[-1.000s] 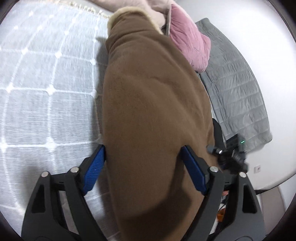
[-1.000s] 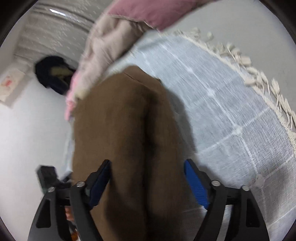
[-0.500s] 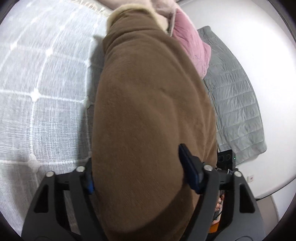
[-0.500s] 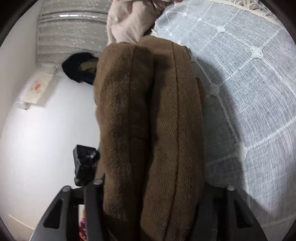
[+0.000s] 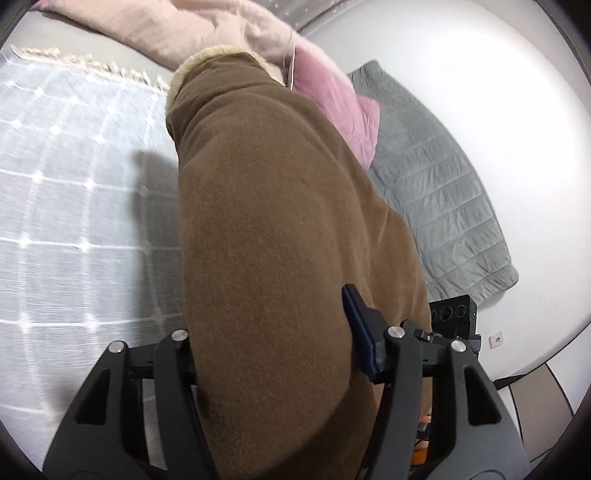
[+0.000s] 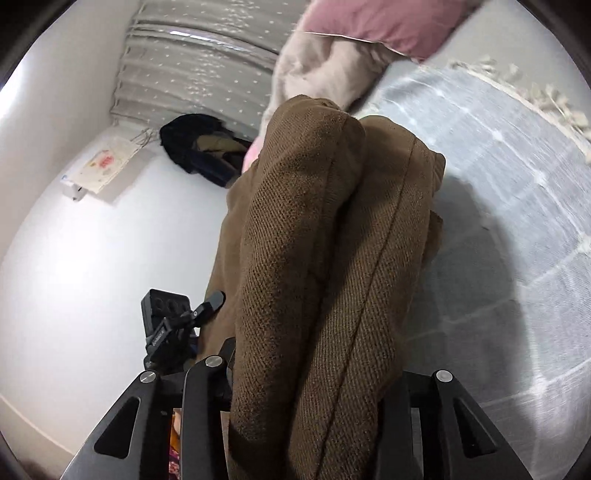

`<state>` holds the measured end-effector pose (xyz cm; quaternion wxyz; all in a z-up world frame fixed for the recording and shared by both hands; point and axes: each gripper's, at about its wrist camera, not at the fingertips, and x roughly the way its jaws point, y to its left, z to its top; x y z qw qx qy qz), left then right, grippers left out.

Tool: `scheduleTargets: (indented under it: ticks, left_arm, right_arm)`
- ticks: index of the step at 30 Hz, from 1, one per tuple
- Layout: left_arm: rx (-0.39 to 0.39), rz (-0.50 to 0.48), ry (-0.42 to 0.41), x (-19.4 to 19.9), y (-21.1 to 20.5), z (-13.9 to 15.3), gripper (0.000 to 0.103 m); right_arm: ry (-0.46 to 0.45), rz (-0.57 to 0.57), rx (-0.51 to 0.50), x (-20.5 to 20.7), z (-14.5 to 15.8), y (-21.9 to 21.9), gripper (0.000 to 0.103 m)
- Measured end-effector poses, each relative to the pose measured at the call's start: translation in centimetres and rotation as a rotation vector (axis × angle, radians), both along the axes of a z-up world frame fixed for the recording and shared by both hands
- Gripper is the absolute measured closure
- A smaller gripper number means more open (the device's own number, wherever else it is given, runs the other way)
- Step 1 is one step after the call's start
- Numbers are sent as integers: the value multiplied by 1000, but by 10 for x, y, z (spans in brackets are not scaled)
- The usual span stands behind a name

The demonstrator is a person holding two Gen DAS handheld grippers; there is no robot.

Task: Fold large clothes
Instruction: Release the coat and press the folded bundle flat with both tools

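1. The left gripper (image 5: pixel 273 354) is clamping a thick bundle of the brown coat (image 5: pixel 280 229); the cloth is filling the whole gap between its fingers and running forward, away from the tool.
2. The right gripper (image 6: pixel 314 384) is likewise closing on the brown coat (image 6: pixel 332 258), here doubled into two ribbed layers lying side by side between the fingers.
3. The coat is hanging lifted above the white checked bedspread (image 5: pixel 74 206), casting a shadow on it just to the left of the left tool; its pale fleece collar (image 5: pixel 195 62) is sitting at the far end, ahead of the fingers.
4. Beyond the collar, a pink pillow (image 5: pixel 340 107) and a pale blanket (image 5: pixel 207 26) are lying; a grey quilt (image 5: pixel 443 199) is spreading to the right of the left tool.
5. Judging progress: the coat is looking already gathered lengthwise into a long doubled shape, so at least one fold seems done.
6. What is remaining, apparently: lowering it onto the bedspread, folding it across its length and flattening it.
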<state>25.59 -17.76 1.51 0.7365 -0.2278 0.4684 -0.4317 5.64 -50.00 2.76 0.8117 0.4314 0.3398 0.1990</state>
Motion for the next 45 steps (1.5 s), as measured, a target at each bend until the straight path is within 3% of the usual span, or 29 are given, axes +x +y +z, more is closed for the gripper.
scheduleTargets:
  ticks: [8,16,19,20,22,23,24,25,27,29,33,37,38,41,43,45]
  left_arm:
    - [5,143,-43,11,119,29,43]
    - [52,332,-70,47,273,42,43]
    - [127,340,-78,82,320,27,34]
    - [202,358,-48,98,337,10,29]
    - [337,497,63,110,369,-22,31]
    - [387,557,96,108,384,-36,31]
    - [388,563,95,104,392,-44,31]
    - [370,544,79,96,398,-52,31]
    - [392,514,35,80,398,-59,31]
    - [385,497,-12,66,399,-60,31]
    - [323,463,-88,46,380,-45,31]
    - [357,413,-133,29,351,-48,30]
    - [387,408,-130,24,345,-54,28]
    - [574,455,-198,2,322,-66,21]
    - [601,484,-173,-10,317,-62,19]
    - [611,504,-123,-21,315,-55,19]
  right_arm:
    - [-32,120,-28,57,40,103,65]
    - [-42,279,-20,165,49,242,65]
    - [-41,328,-48,209,38,292,64]
    - [-13,325,-89,224,24,304,61]
    - [145,262,-136,252,-20,320,57]
    - [246,221,-174,259,-41,326,55]
    - [322,186,-260,261,-61,332,54]
    - [313,191,-269,259,-66,336,54]
    - [248,199,-170,248,-73,336,53]
    - [256,166,-171,243,-73,329,53]
    - [180,113,-114,221,-51,319,53]
    - [117,123,-116,205,-22,335,51]
    - [127,146,-141,201,-24,340,49]
    - [180,166,-282,202,-33,361,49]
    - [196,129,-408,188,-43,361,49]
    - [178,88,-409,173,-41,357,49]
